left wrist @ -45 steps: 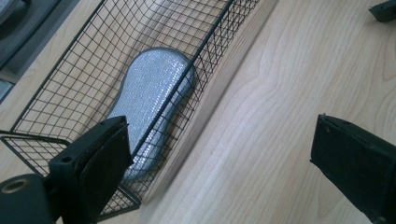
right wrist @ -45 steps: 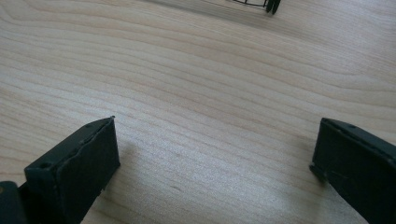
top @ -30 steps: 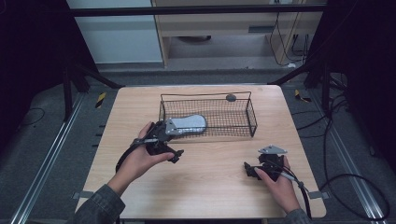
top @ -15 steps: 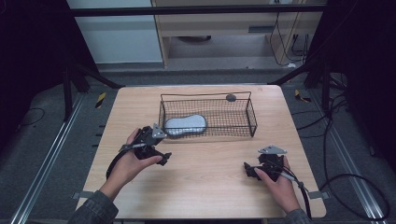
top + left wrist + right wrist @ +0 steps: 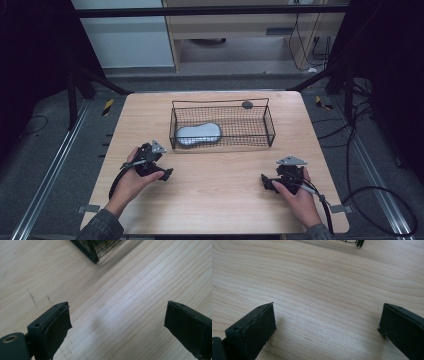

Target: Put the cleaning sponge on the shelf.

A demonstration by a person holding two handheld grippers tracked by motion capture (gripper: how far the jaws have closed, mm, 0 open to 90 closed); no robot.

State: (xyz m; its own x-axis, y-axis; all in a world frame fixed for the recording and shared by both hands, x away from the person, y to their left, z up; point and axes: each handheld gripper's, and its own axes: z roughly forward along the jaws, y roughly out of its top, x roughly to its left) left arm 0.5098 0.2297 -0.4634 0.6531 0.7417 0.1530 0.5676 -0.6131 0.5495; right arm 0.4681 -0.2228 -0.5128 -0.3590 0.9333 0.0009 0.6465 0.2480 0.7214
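A black wire basket (image 5: pixel 270 131) stands at the middle of the wooden table (image 5: pixel 220 200), and a grey oblong object (image 5: pixel 198 134) lies in its left half. My left gripper (image 5: pixel 159 167) is held low over the table, in front of the basket's left end, with its jaws wide apart and nothing between them. In the left gripper view its gripper (image 5: pixel 117 322) faces bare wood, with a basket corner (image 5: pixel 96 255) at the top. My right gripper (image 5: pixel 270 182) rests near the table's front right, open and empty; its own view shows the gripper (image 5: pixel 327 325) over bare wood.
A small dark round object (image 5: pixel 247 104) sits at the basket's far rim. The basket's foot (image 5: pixel 359 243) shows at the top of the right gripper view. Metal rails and cables run along the floor on both sides of the table.
My left gripper has drawn back from the basket's left end toward the table's front left, leaving the grey object in the basket. The right gripper has stayed put.
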